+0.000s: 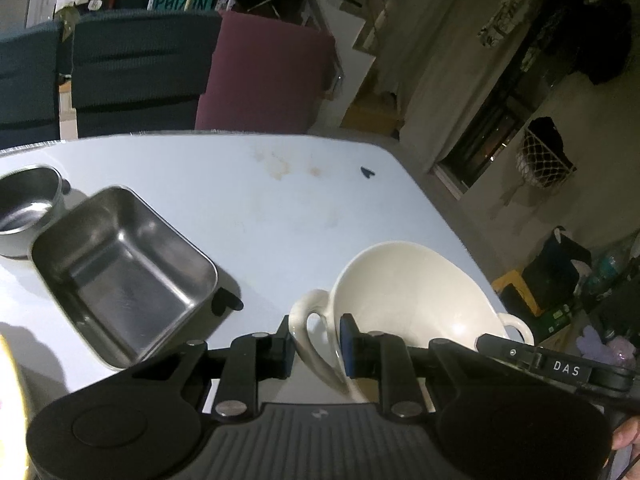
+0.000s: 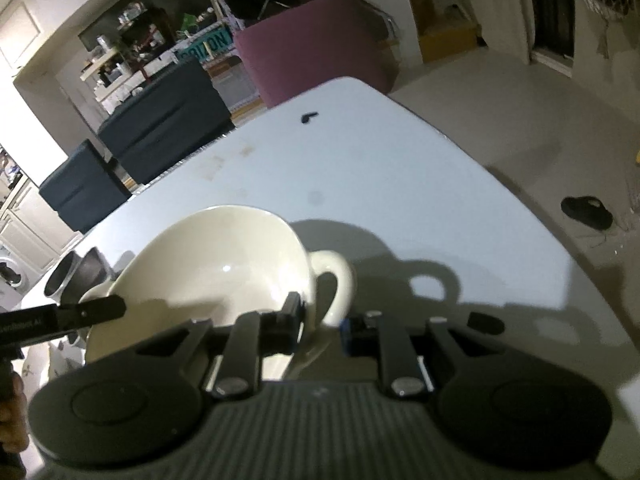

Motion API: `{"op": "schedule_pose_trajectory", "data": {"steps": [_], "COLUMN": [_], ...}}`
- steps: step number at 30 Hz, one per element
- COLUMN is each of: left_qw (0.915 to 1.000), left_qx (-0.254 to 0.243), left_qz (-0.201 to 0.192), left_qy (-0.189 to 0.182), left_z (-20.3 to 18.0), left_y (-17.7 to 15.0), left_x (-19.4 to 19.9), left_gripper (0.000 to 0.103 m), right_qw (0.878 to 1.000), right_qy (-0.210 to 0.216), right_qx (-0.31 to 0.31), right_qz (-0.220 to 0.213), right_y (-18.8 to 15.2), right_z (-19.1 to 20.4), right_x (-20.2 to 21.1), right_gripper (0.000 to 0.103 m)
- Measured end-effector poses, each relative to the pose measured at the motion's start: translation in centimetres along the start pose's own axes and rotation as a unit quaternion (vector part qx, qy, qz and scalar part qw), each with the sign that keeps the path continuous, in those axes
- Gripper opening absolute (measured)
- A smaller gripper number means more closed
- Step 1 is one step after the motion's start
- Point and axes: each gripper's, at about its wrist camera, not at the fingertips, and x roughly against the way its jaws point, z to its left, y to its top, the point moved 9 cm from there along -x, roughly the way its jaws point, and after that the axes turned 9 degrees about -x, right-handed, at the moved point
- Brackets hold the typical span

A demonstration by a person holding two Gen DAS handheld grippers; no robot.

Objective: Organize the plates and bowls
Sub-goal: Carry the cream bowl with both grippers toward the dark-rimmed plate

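A white two-handled bowl [image 1: 412, 292] is tilted above the white table [image 1: 260, 200]. My left gripper [image 1: 316, 344] is shut on its left handle [image 1: 310, 320]. My right gripper [image 2: 320, 324] is shut on the other handle [image 2: 336, 280] of the same bowl [image 2: 216, 260]. A square steel tray [image 1: 124, 276] sits on the table to the left of the bowl. A round steel bowl [image 1: 24, 208] stands behind the tray at the far left. The right gripper's body shows at the right edge of the left wrist view [image 1: 560, 368].
A small dark mark [image 1: 366, 172] lies on the far part of the table. Dark blue chairs [image 1: 132, 72] and a maroon chair [image 1: 268, 76] stand behind the table's far edge. A dark slipper [image 2: 586, 212] lies on the floor to the right.
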Motion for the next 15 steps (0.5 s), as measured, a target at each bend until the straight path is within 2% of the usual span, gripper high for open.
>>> {"op": "schedule_pose_trajectory", "data": {"steps": [6,15], "left_qw": [0.9997,0.9987], "left_qx": [-0.009,-0.003], "left_qz": [-0.02,-0.05], "left_qy": [0.008,0.01], "left_z": [-0.3,-0.2], "left_y": [-0.1,-1.0], "left_x": [3.9,10.4], "left_gripper": [0.024,0.024], "right_qw": [1.0,0.997], "right_qy": [0.023,0.052], "right_qx": [-0.001,0.032], "right_qz": [-0.017,-0.053], "right_y": [0.1,-0.5], "right_z": [0.7,2.9], "right_x": [2.6,6.4], "right_gripper": [0.023,0.023]}}
